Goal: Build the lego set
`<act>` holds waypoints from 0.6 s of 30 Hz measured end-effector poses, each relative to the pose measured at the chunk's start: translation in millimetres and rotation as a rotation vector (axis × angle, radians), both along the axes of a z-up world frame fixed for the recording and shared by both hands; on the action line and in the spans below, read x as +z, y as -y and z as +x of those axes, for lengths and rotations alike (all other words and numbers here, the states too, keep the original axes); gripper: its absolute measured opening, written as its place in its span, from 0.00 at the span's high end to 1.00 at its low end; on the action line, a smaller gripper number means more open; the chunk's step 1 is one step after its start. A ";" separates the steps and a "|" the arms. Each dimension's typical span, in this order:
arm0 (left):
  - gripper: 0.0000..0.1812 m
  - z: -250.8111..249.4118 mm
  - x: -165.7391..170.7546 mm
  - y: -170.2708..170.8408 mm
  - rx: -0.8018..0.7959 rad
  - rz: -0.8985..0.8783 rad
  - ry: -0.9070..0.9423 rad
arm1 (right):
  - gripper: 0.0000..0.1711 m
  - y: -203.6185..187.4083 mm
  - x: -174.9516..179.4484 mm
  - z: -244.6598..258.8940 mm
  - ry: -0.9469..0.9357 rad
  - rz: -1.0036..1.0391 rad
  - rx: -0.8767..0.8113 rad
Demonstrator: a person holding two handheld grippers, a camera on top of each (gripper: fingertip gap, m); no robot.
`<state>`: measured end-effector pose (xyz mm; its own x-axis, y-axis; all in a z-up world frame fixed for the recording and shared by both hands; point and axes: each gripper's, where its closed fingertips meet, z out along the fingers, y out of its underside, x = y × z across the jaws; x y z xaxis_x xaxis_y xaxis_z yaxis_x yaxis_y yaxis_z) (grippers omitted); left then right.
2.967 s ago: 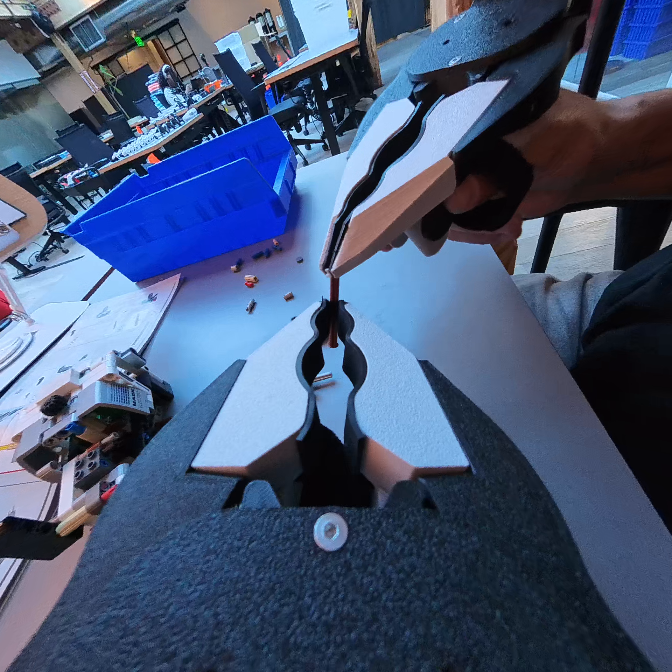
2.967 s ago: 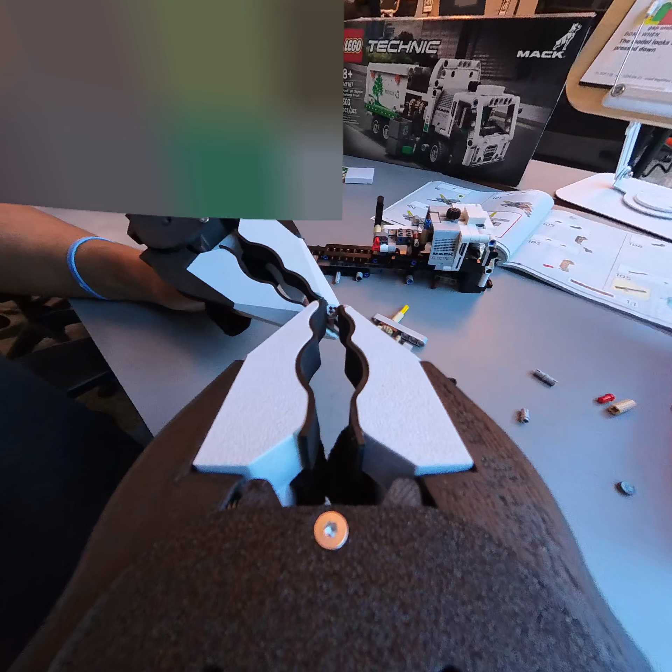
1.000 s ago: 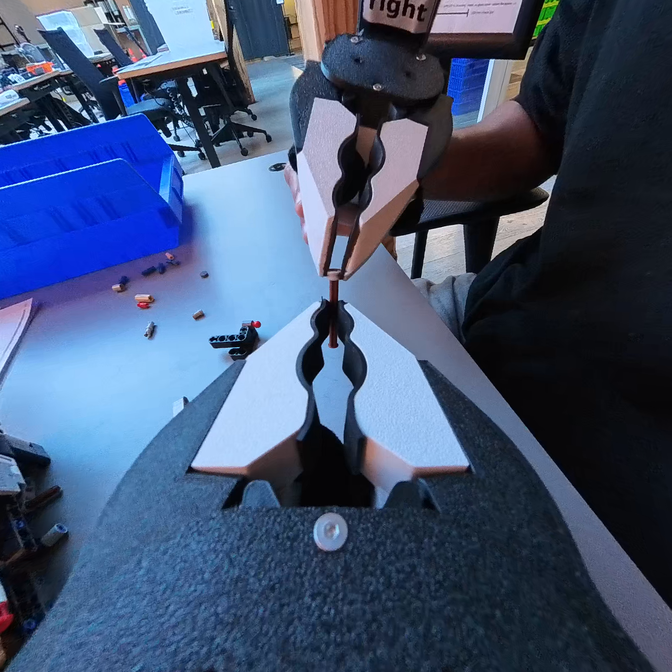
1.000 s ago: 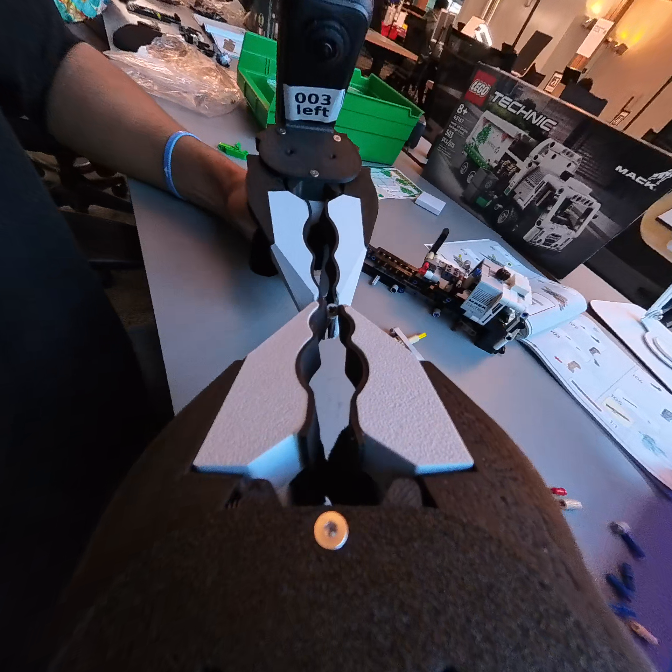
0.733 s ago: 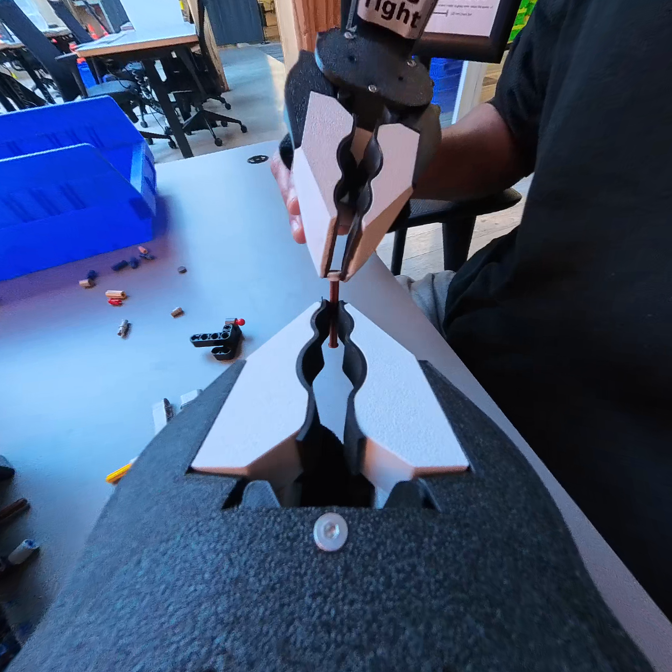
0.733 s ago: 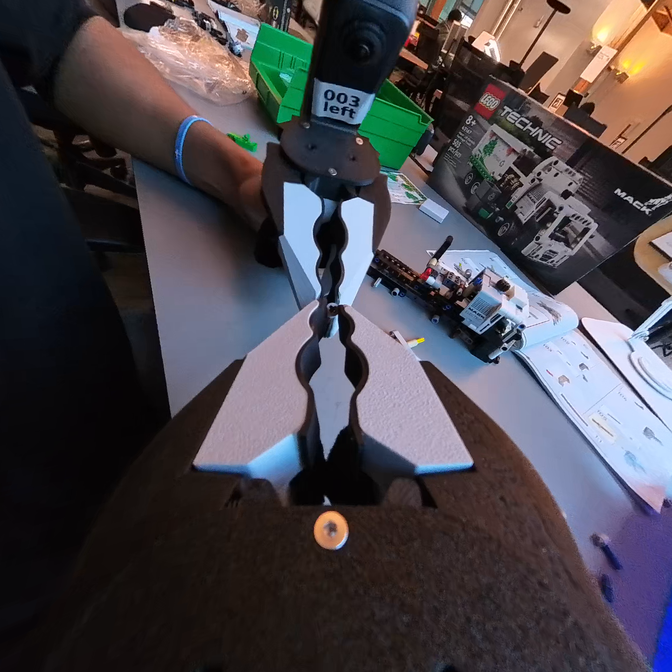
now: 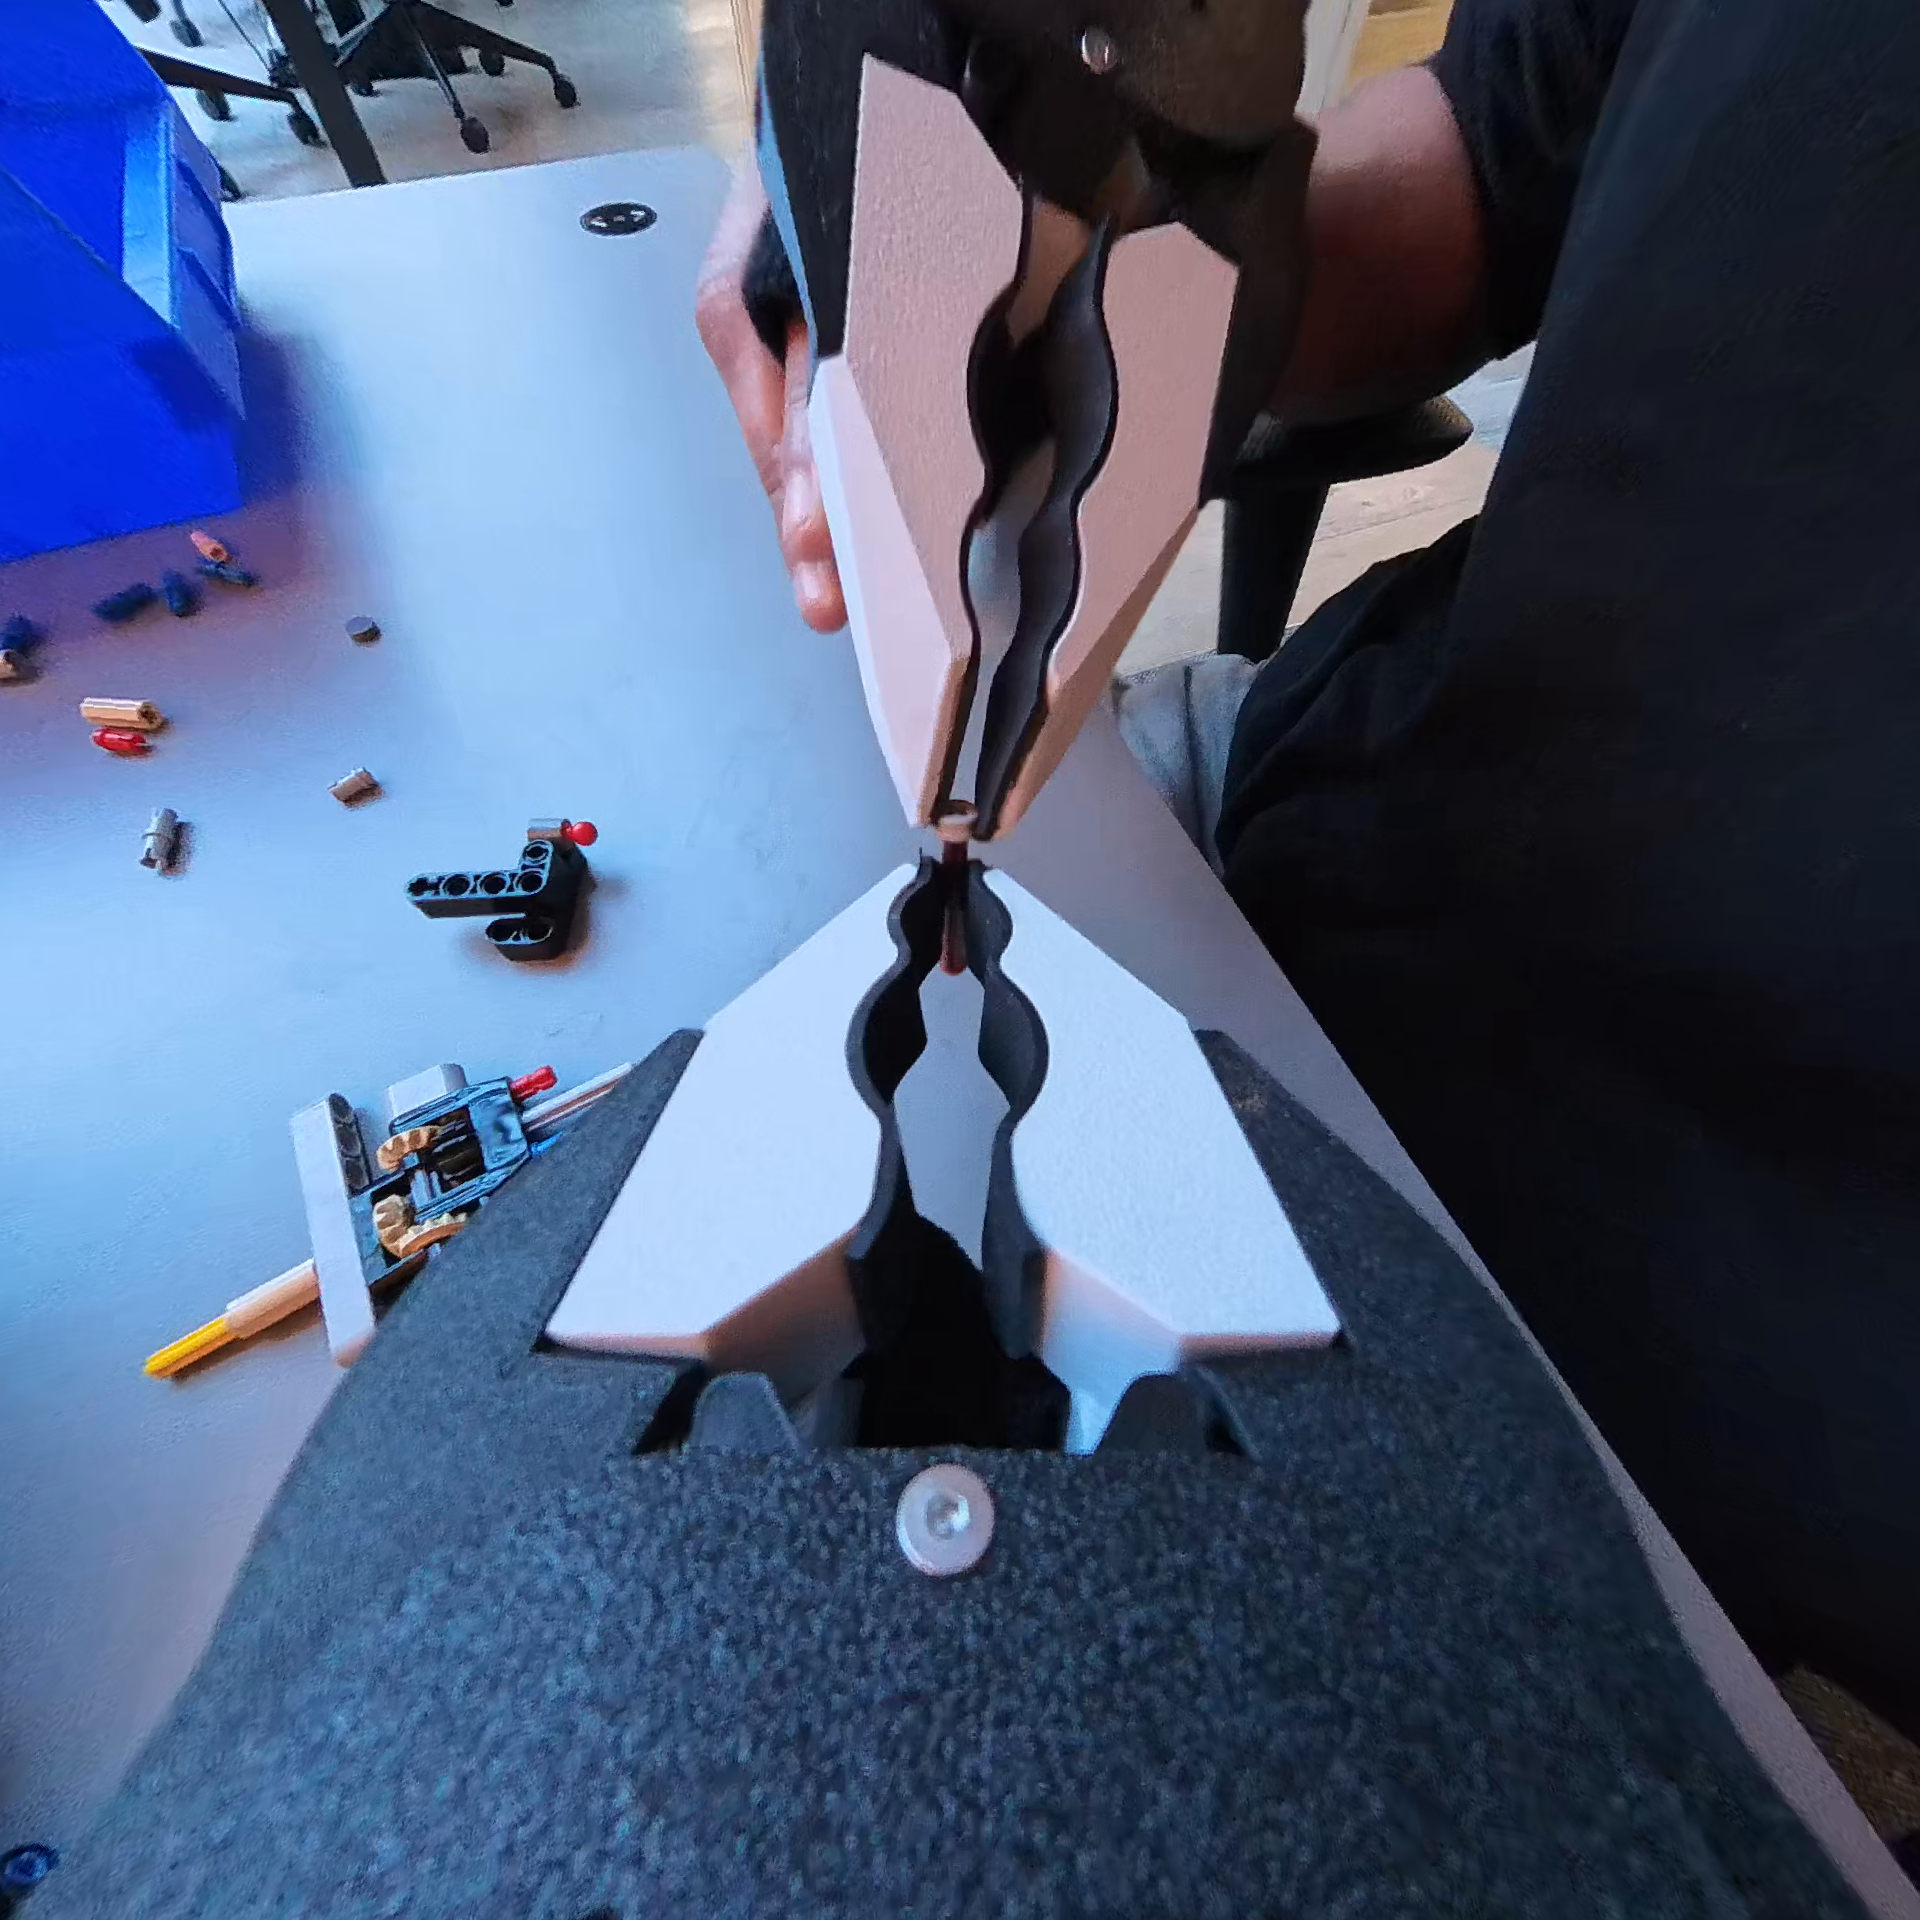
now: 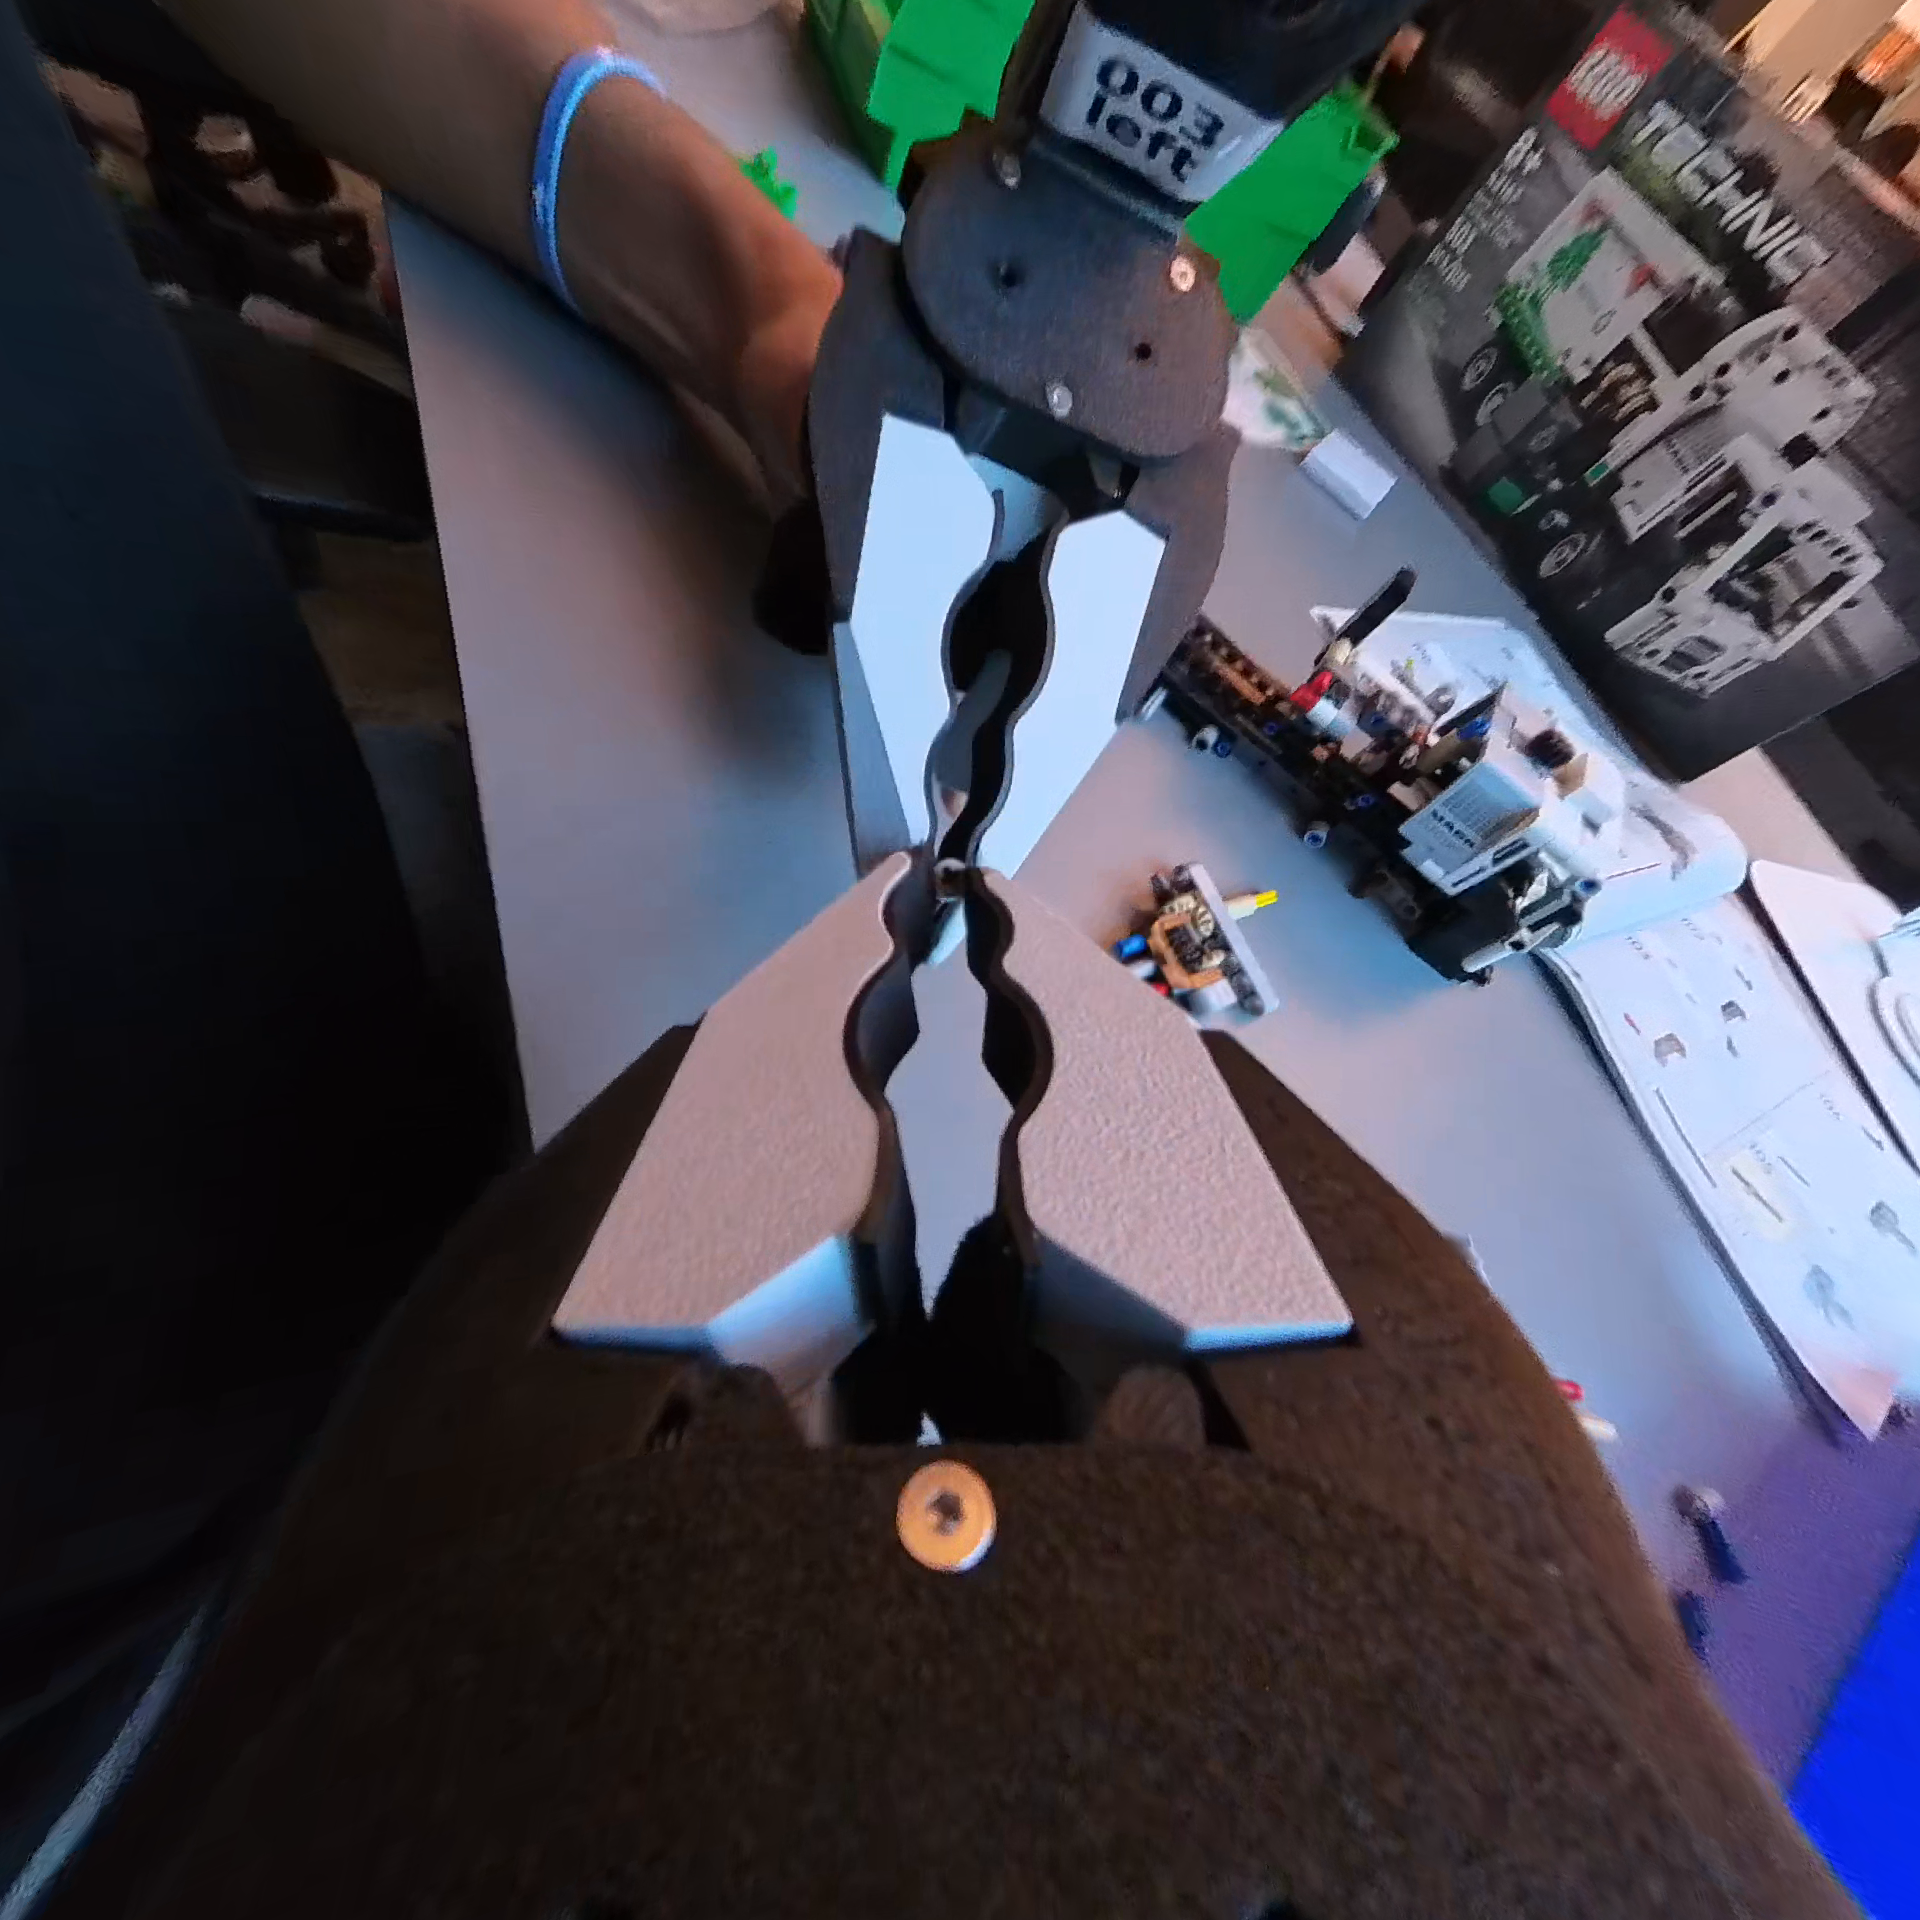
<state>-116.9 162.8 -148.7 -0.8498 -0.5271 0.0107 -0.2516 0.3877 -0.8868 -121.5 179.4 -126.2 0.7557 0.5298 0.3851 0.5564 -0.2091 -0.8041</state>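
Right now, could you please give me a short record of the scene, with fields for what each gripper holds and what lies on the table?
left gripper: shut on a dark red axle
right gripper: shut on a small tan bush at the axle's far end
position: both held above the table, tips meeting
loose on table: black angled beam, gear subassembly, scattered small pins
farther back: partly built truck, instruction booklet, set box
bins: blue bin

I can make out writing on a white label [image 8: 1143,130] atop the left gripper [image 8: 951,868], printing on the box [image 8: 1662,343], and small marks on the booklet [image 8: 1714,1091].
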 end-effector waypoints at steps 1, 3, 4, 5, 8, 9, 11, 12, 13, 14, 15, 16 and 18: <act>1.00 0.4 -2.1 0.4 0.002 0.014 -0.002 | 0.97 2.0 -2.5 0.8 0.010 -0.036 0.003; 1.00 -0.5 -8.0 2.3 -0.004 0.059 -0.003 | 0.97 5.8 -8.4 -0.2 0.035 -0.094 0.014; 1.00 -1.1 -10.1 3.2 -0.010 0.074 -0.004 | 0.97 7.1 -10.3 -1.0 0.042 -0.113 0.018; 1.00 -1.5 -11.8 3.8 -0.013 0.083 -0.008 | 0.97 7.9 -11.8 -0.8 0.040 -0.130 0.020; 1.00 -1.7 -20.2 5.1 -0.020 0.129 -0.036 | 0.97 10.5 -20.4 -0.3 0.028 -0.185 0.037; 1.00 -2.0 -22.3 5.5 -0.023 0.140 -0.043 | 0.97 11.0 -22.2 -0.4 0.024 -0.197 0.042; 1.00 -3.2 -26.1 6.5 -0.034 0.158 -0.061 | 0.97 12.9 -26.5 -1.1 0.033 -0.230 0.055; 1.00 -3.0 -27.8 6.6 -0.034 0.166 -0.068 | 0.97 12.8 -28.7 -0.1 0.049 -0.243 0.053; 1.00 -3.1 -28.3 6.6 -0.035 0.166 -0.074 | 0.97 13.1 -28.5 -0.5 0.057 -0.249 0.058; 1.00 -3.3 -28.3 6.8 -0.038 0.163 -0.080 | 0.97 13.1 -28.6 -0.4 0.061 -0.260 0.060; 1.00 -3.1 -28.2 6.7 -0.037 0.160 -0.083 | 0.97 12.5 -28.6 0.1 0.061 -0.263 0.063; 1.00 -3.0 -28.2 6.7 -0.037 0.159 -0.086 | 0.97 12.8 -28.7 0.0 0.054 -0.272 0.067; 1.00 -2.8 -28.2 6.4 -0.036 0.158 -0.088 | 0.97 12.4 -29.1 0.5 0.049 -0.276 0.074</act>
